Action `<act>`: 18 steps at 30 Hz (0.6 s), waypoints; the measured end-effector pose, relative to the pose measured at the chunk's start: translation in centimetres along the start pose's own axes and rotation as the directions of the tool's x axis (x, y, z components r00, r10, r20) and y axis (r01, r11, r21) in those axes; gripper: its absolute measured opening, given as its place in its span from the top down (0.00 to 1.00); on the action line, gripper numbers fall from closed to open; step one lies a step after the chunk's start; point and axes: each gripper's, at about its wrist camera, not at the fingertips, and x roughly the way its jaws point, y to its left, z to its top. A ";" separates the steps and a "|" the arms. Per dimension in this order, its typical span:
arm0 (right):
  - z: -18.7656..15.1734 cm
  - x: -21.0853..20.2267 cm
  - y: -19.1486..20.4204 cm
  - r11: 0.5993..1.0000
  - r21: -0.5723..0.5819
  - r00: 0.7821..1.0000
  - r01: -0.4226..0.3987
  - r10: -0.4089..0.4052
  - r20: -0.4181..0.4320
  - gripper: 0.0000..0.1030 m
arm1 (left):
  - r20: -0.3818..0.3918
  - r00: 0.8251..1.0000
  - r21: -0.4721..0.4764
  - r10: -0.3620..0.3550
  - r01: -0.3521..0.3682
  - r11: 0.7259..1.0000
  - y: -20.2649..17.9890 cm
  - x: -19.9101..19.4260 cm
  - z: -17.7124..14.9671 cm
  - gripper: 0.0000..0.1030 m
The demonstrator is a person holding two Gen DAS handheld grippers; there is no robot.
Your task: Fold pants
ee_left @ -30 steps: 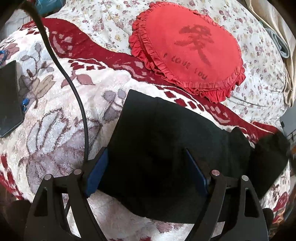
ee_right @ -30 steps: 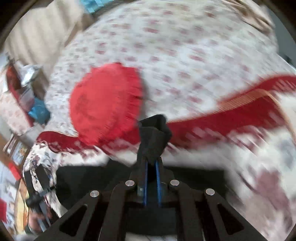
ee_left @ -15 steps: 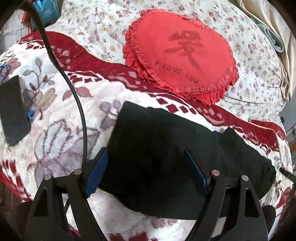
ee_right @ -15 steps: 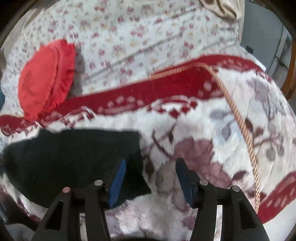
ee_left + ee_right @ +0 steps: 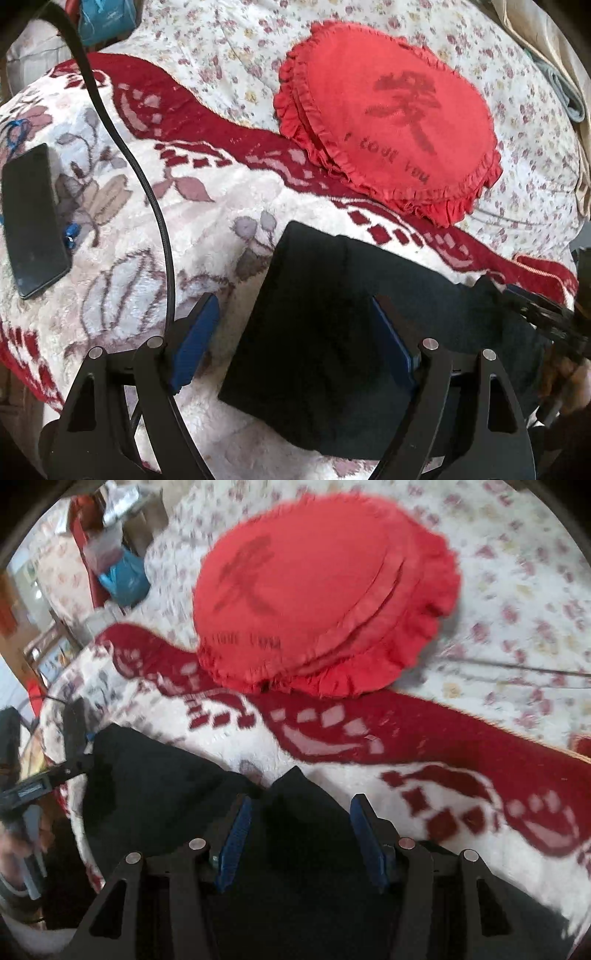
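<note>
The black pants [image 5: 332,325] lie folded in a long band on the red and white floral blanket [image 5: 207,206]. My left gripper [image 5: 295,339] is open, its jaws astride the band's left end, low over the cloth. My right gripper [image 5: 301,834] is open too, and a raised peak of the black pants [image 5: 295,812] stands between its blue pads [image 5: 234,843]. In the left wrist view the right gripper [image 5: 532,310] shows at the band's right end. Whether either gripper touches the cloth is unclear.
A red heart-shaped ruffled cushion [image 5: 391,122] lies just beyond the pants on a flowered quilt [image 5: 229,48]. A black phone [image 5: 31,221] lies at the left. A black cable [image 5: 147,192] runs across the blanket to my left gripper. Clutter and a blue bag [image 5: 123,578] stand beyond the bed.
My right gripper let go of the pants' end a second ago, swung away open, and now is back over the right end of the band. The left gripper shifted slightly left.
</note>
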 end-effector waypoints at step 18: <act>1.6 2.4 -2.0 0.994 0.101 0.998 0.052 -0.054 0.014 0.91 | -0.016 0.999 0.026 0.033 -0.033 0.999 -0.3 2.8 0.5 0.21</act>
